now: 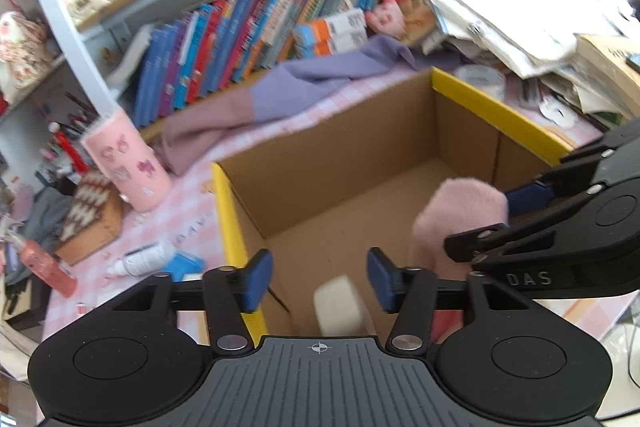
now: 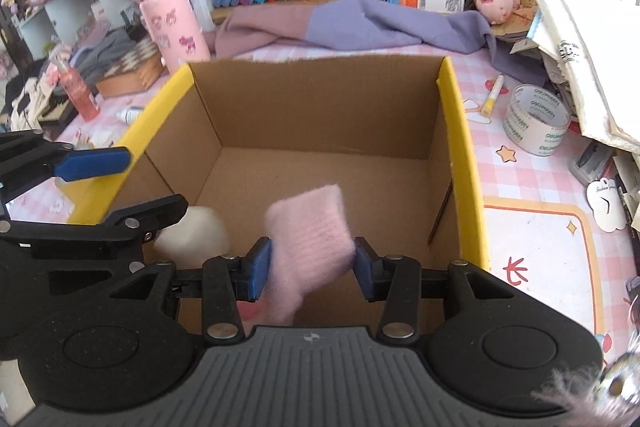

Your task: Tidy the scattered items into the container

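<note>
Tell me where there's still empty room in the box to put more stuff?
The cardboard box is bare along its back wall and toward the right yellow edge. The near side is crowded: the pink fuzzy cloth hangs between the right gripper pads, and the white item sits near-left by the left gripper.

The right claw reads "DAS" on its body; the tape roll's print is too small.
</note>
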